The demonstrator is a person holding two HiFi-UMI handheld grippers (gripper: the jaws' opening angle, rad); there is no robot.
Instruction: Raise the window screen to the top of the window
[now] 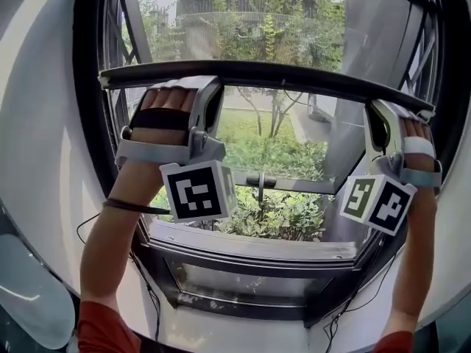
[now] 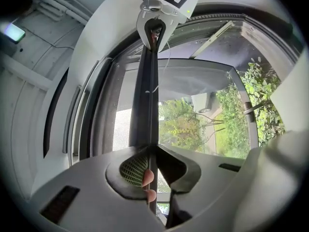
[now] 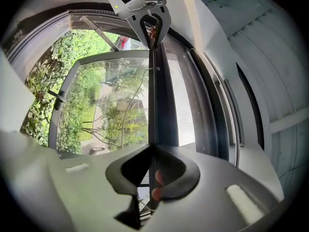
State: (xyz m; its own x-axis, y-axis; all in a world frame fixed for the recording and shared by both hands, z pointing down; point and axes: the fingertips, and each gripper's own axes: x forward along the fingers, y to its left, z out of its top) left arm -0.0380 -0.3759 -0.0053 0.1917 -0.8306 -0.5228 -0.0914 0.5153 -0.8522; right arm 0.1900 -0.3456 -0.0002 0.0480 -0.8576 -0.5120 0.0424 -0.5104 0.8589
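While both hands reach up, the left gripper (image 1: 212, 88) pinches the dark bar (image 1: 294, 74) at the bottom of the window screen (image 1: 243, 20) near its left end, and the right gripper (image 1: 377, 116) pinches the same bar near its right end. Each pair of jaws is pressed tight on the thin bar, one jaw on each side. The bar sits high across the window frame (image 1: 243, 250), with gray mesh above it and green bushes (image 1: 283, 213) showing clear below it.
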